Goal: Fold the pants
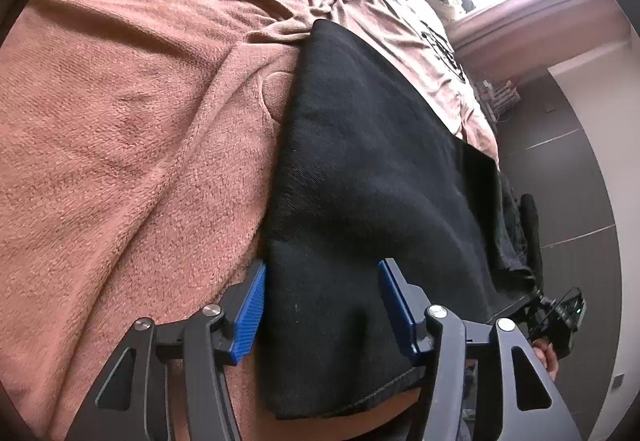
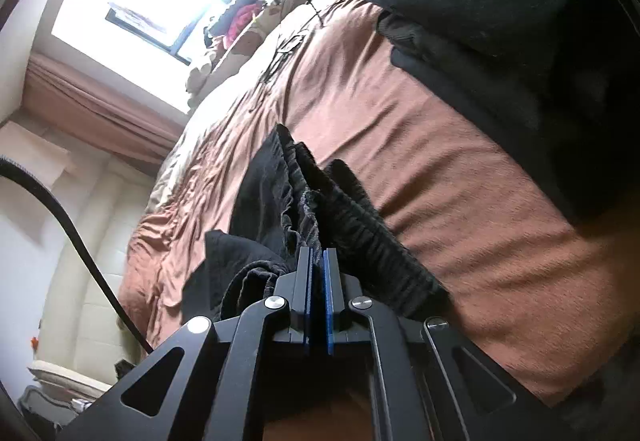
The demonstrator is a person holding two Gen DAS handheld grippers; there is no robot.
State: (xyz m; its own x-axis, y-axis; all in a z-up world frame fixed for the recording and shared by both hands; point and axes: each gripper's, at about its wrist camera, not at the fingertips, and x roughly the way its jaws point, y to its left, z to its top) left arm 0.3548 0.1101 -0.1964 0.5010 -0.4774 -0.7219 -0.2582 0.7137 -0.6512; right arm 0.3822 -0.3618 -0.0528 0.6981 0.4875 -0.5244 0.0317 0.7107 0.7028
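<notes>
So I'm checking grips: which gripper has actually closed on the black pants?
The right gripper: its fingers pinch the gathered pants. The left gripper merely straddles them, open.

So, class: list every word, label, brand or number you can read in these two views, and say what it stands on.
None can be read.
Dark print on the bedsheet: too blurred to read.
The black pants, the blanket and both grippers show no lettering.

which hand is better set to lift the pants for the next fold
Right, probably. The right gripper is already shut on the gathered waistband of the black pants. The left gripper only straddles the hem, pads apart.
</notes>
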